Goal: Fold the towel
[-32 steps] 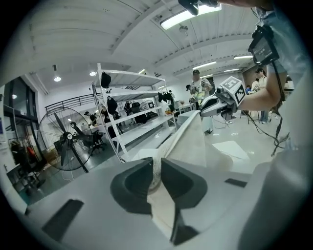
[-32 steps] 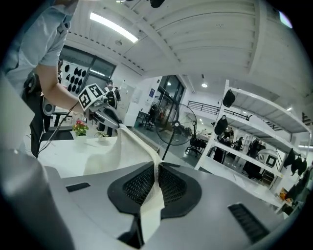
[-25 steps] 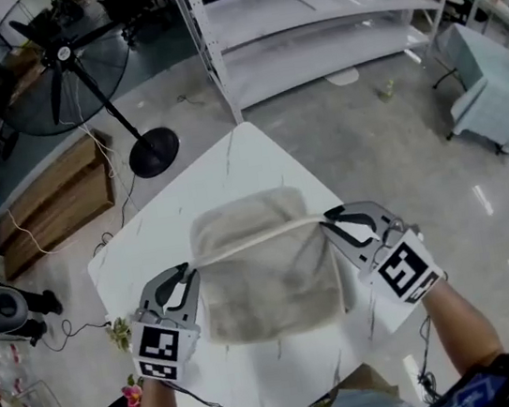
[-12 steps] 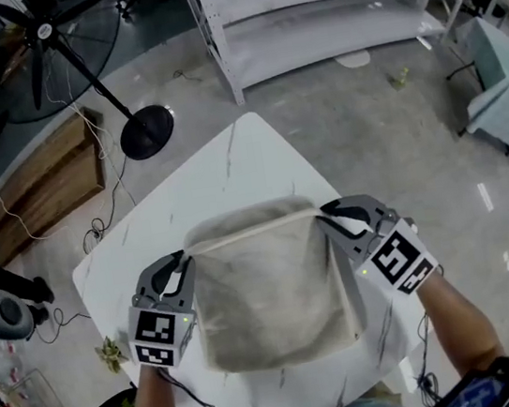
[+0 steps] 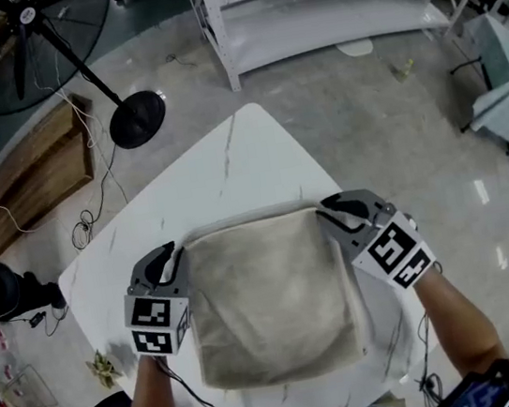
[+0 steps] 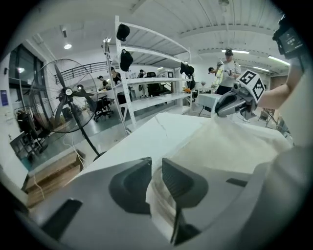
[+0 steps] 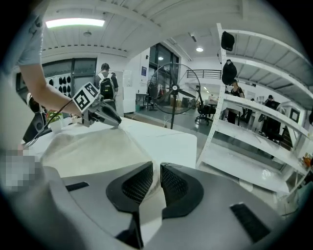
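- The towel [image 5: 274,304] lies flat on the tabletop [image 5: 230,168], close to the edge on my side. It is a rough square, doubled over on itself.
- It is pale beige cloth, soft and slightly nappy. In the left gripper view I can see its stacked layers at the corner.
- The tabletop is smooth and white, with thin grey veins like marble and rounded corners.
- My left gripper [image 5: 173,254] sits at the towel's far-left corner, tilted forward and down. Its fingers [image 6: 183,183] are almost together with the layered corner pinched between them, and they have just been easing apart a little.
- My right gripper [image 5: 324,213] is at the far-right corner, tilted the same way. Its ribbed fingers [image 7: 178,185] clamp a fold of the cloth and have likewise just been opening slightly.
- Both forearms reach in from the near side, one along each side edge of the towel, with the marker cubes facing up.
- On the grey floor beyond the tabletop stand a fan [image 5: 138,118] and white shelving [image 5: 331,16].
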`<state>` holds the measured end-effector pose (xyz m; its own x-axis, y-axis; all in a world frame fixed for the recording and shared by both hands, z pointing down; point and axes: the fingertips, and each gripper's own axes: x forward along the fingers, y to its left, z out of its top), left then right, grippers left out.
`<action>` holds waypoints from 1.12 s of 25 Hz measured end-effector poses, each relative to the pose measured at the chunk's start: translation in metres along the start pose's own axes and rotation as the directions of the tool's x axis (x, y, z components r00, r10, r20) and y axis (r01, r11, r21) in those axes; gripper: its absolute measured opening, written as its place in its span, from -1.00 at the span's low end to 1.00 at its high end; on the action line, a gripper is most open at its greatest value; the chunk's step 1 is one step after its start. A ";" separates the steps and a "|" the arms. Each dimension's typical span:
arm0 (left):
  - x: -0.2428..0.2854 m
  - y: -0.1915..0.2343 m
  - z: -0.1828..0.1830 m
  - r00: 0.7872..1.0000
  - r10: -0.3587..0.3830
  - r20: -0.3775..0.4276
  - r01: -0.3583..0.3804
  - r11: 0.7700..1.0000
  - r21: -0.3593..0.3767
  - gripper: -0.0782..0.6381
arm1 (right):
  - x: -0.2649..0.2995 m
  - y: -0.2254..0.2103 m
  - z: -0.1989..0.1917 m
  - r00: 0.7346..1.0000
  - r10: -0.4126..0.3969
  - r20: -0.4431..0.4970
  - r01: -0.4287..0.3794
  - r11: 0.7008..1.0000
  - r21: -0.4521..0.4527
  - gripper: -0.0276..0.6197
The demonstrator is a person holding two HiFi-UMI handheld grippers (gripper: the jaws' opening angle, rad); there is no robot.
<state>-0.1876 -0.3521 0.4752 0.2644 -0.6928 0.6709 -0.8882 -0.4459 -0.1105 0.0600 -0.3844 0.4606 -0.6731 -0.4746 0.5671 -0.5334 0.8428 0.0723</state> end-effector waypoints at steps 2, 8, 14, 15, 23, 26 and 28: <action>0.005 0.007 -0.004 1.000 0.012 -0.001 -0.012 0.999 -0.053 -0.57 | 0.005 -0.007 -0.004 1.000 -0.022 -0.003 0.022 1.000 0.018 -0.68; 0.018 0.011 -0.011 1.000 0.021 -0.020 -0.021 0.999 -0.041 -0.58 | 0.021 -0.009 -0.013 0.999 -0.016 -0.048 0.015 0.999 -0.038 -0.68; 0.024 0.013 -0.013 1.000 0.018 -0.012 -0.018 1.000 -0.013 -0.65 | 0.008 -0.012 -0.008 0.997 0.060 -0.039 -0.058 0.997 0.057 -0.68; 0.025 0.011 -0.014 1.000 0.012 -0.019 -0.013 1.000 -0.008 -0.66 | 0.005 -0.011 -0.011 0.996 0.077 -0.050 -0.074 0.995 0.071 -0.68; 0.030 0.009 -0.015 1.000 0.002 -0.016 -0.001 1.000 0.023 -0.70 | 0.009 0.006 -0.026 0.974 0.204 -0.103 -0.191 0.974 0.124 -0.64; 0.029 0.008 -0.016 1.000 -0.008 -0.029 0.009 0.999 0.034 -0.71 | 0.012 0.010 -0.028 0.974 0.192 -0.123 -0.185 0.980 0.068 -0.79; 0.026 0.008 -0.014 1.000 -0.005 -0.020 0.006 1.000 0.027 -0.73 | 0.009 0.010 -0.024 0.978 0.176 -0.111 -0.172 0.984 0.052 -0.81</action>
<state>-0.1936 -0.3657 0.5022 0.2615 -0.6790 0.6860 -0.8764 -0.4649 -0.1260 0.0612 -0.3744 0.4861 -0.6958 -0.2875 0.6581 -0.4357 0.8975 -0.0686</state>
